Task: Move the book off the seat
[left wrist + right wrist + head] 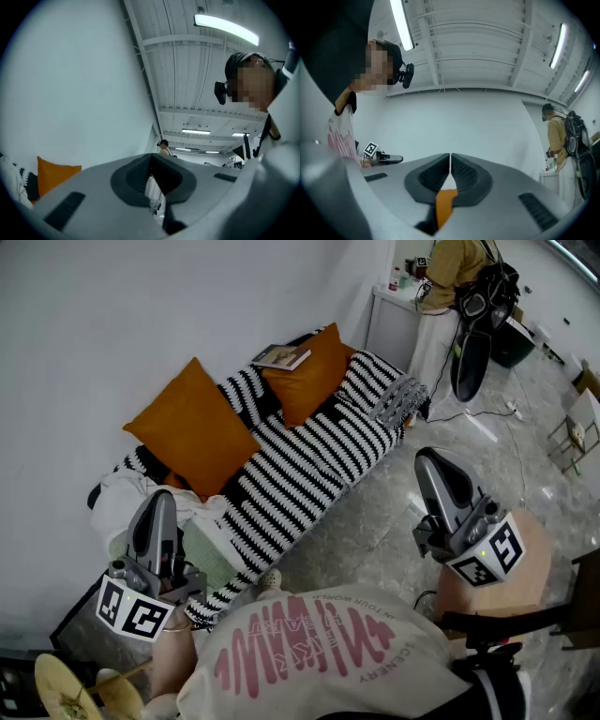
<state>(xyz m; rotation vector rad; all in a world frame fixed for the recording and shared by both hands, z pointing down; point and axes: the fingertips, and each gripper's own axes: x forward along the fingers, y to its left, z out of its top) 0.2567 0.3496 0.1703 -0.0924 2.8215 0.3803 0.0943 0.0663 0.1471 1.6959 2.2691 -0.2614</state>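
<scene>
The book (281, 357) lies at the far end of the black-and-white striped sofa (309, 465), beside the top of the farther orange cushion (314, 376) and close to the wall. A second orange cushion (192, 427) leans nearer to me. My left gripper (157, 504) is held up over the near end of the sofa, far short of the book, its jaws together and empty (151, 159). My right gripper (431, 460) hangs over the floor to the right of the sofa, also shut on nothing (450, 157). Both point slightly upward at the wall and ceiling.
Pale green and white blankets (202, 549) lie on the sofa's near end. A white cabinet (394, 324) and a person with a backpack (464, 273) stand beyond the sofa. A round wooden stool (511, 573) is below my right gripper. Cables (487, 413) cross the marble floor.
</scene>
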